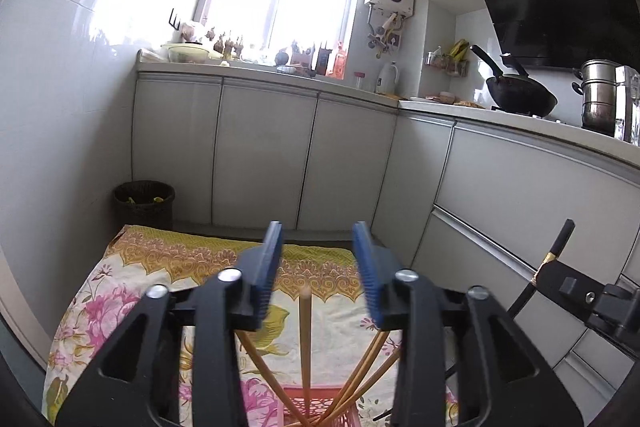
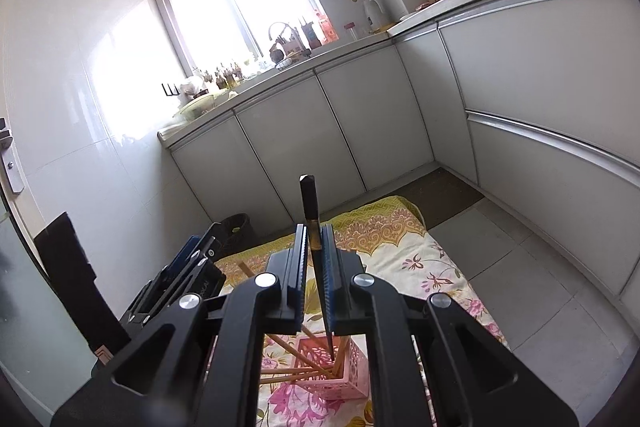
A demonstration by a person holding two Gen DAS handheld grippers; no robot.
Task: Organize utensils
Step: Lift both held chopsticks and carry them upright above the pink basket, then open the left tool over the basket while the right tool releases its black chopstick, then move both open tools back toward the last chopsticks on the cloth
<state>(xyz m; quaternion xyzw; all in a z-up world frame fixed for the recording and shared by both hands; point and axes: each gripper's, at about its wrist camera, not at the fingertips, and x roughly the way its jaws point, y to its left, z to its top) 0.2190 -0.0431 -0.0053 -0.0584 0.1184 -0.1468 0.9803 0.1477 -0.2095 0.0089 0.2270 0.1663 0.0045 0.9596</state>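
Note:
A pink lattice holder (image 2: 340, 373) stands on a floral cloth (image 2: 432, 259) on the floor and holds several wooden chopsticks (image 2: 298, 371). My right gripper (image 2: 316, 259) is shut on a black chopstick (image 2: 310, 207), held upright with its tip down in the holder. My left gripper (image 1: 318, 263) is open and empty just above the holder (image 1: 316, 401), where wooden chopsticks (image 1: 305, 339) fan out between its fingers. The right gripper with the black chopstick (image 1: 554, 255) shows at the right of the left wrist view. The left gripper (image 2: 192, 267) shows at the left of the right wrist view.
Grey kitchen cabinets (image 1: 264, 155) run along the back and right, close to the cloth (image 1: 132, 287). A dark waste basket (image 1: 144, 205) stands in the left corner. A wok (image 1: 520, 95) and steel pot (image 1: 598, 95) sit on the counter. Tiled floor (image 2: 532, 291) lies right of the cloth.

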